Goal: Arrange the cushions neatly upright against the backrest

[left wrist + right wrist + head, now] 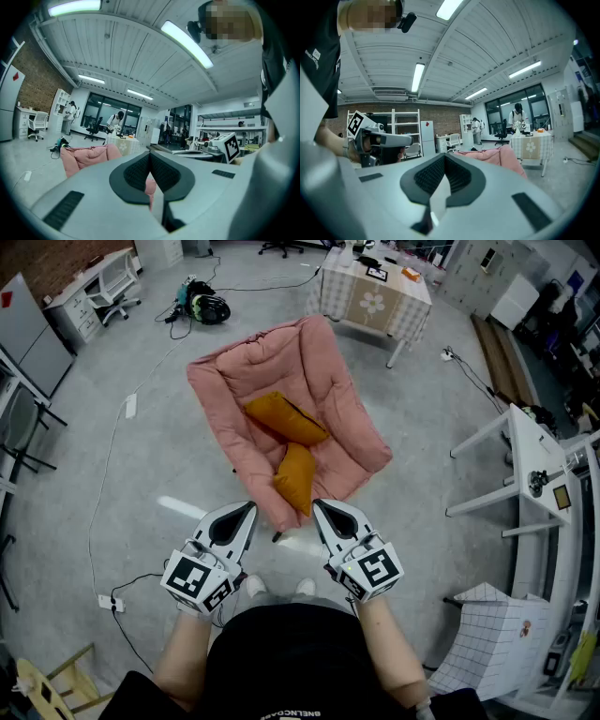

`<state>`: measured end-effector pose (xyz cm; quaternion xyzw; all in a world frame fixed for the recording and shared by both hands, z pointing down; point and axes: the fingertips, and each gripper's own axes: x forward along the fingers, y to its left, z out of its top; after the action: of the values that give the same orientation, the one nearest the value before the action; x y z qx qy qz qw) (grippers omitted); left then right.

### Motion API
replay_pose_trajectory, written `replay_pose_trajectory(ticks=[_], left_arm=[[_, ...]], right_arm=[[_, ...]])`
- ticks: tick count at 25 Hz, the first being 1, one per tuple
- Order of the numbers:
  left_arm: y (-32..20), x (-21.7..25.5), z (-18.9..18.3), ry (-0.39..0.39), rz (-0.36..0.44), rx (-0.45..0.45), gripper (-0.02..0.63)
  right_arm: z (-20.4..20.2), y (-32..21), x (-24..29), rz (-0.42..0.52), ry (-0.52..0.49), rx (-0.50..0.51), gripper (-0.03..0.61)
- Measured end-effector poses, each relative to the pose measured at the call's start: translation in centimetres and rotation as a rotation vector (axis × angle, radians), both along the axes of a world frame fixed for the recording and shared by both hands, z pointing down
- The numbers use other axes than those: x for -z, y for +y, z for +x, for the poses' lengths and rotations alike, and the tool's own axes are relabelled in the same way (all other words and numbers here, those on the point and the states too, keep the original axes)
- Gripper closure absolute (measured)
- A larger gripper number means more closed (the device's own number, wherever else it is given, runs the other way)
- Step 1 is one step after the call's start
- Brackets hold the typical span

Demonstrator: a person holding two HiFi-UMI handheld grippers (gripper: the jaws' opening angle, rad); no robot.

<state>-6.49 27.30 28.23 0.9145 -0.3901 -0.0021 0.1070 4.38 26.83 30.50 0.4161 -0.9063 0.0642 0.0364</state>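
head view, near to far. the person's shoes (255,586) stand on the grey floor (159,465). the left gripper (249,510) and the right gripper (319,506) are held side by side just ahead of them, both pointing toward the chair. each gripper's jaws are together, the ribbed pads meeting with nothing between them, and neither gripper touches a cushion. only bare floor separates the tips from the chair's front edge.

just beyond stands a pink padded chair (337,442), low on the floor, with raised sides left and right and its quilted backrest (281,357) at the far side. two mustard-orange cushions lie inside it.

the near cushion (296,478) is plump and roughly square. it is tilted on edge and slumps toward the seat's front edge, closest to the gripper tips. the far cushion (284,417) lies slantwise across the middle of the chair. one of its corners meets the top of the near cushion, so the two touch. neither stands upright against the backrest.

left of the chair a white power strip (130,406) lies on the floor. to the right, well apart, stands a white desk (525,442). behind the backrest stands a desk with a checked cloth (375,298); the things on it are too small to tell. a dark bundle (204,306) lies on the floor to its left.
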Motion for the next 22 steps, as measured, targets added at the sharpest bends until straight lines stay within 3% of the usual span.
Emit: replay_pose_trajectory(ticks=[4, 8, 11, 22], left_arm=[[-0.1, -0.4, -0.8, -0.028, -0.006, -0.025, 0.603], [-0.4, -0.9, -2.5, -0.012, -0.021, -0.037, 0.602], [-0.7, -0.9, -3.8, -0.002, -0.025, -0.051, 0.603], [-3.8, -3.5, -5.3, -0.002, -0.087, -0.058, 0.601]], right_arm=[[-1.3, -0.3, 0.0, 0.002, 0.003, 0.003, 0.572], [-2.8, -0.5, -0.5, -0.003, 0.031, -0.006, 0.572], [-3.9, -0.8, -0.5, -0.03, -0.003, -0.003, 0.571], [-3.6, -4.4, -3.1, -0.091, 0.015, -0.084, 0.569]])
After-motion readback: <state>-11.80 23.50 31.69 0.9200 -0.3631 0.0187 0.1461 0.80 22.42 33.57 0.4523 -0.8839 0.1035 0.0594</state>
